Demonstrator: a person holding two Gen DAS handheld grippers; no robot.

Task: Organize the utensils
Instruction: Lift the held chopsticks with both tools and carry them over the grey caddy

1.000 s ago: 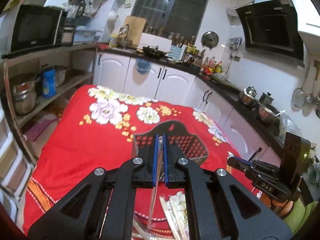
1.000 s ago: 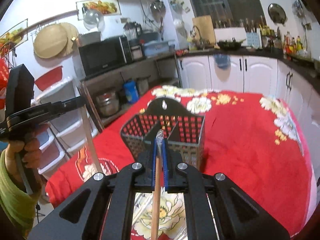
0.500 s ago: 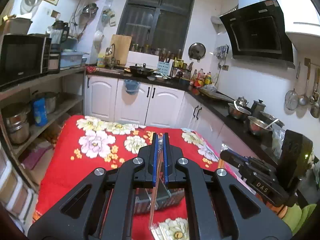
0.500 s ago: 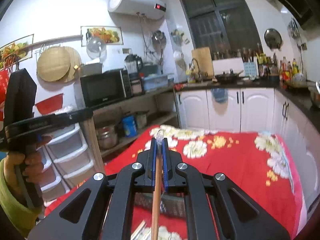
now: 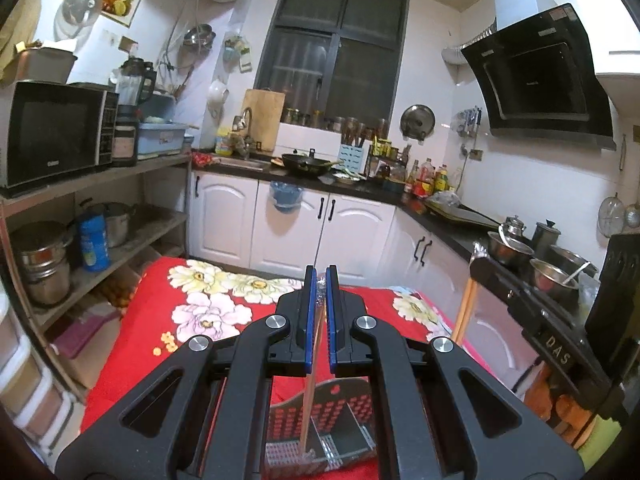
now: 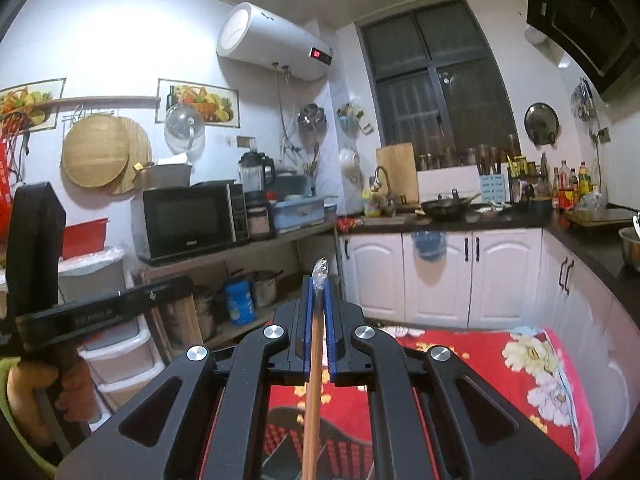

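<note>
My left gripper [image 5: 319, 280] is shut on a wrapped pair of chopsticks [image 5: 310, 392] that hangs straight down, its lower end inside the black utensil basket [image 5: 344, 408] below. My right gripper [image 6: 319, 284] is shut on another wrapped pair of chopsticks [image 6: 312, 392], held upright above the same basket [image 6: 348, 448]. The right gripper also shows in the left wrist view [image 5: 480, 258] at the right, with its chopsticks [image 5: 466, 308] hanging down. The left gripper shows side-on in the right wrist view [image 6: 176, 286].
The basket stands on a table with a red flowered cloth [image 5: 168, 312]. A shelf with a microwave [image 5: 52, 132] and pots stands to the left. White cabinets and a dark counter [image 5: 448, 220] run behind and to the right.
Both grippers have risen and tilted up, each still holding its chopsticks. The basket has dropped from the middle of the views to the bottom edge, and the left chopsticks now reach down into it.
</note>
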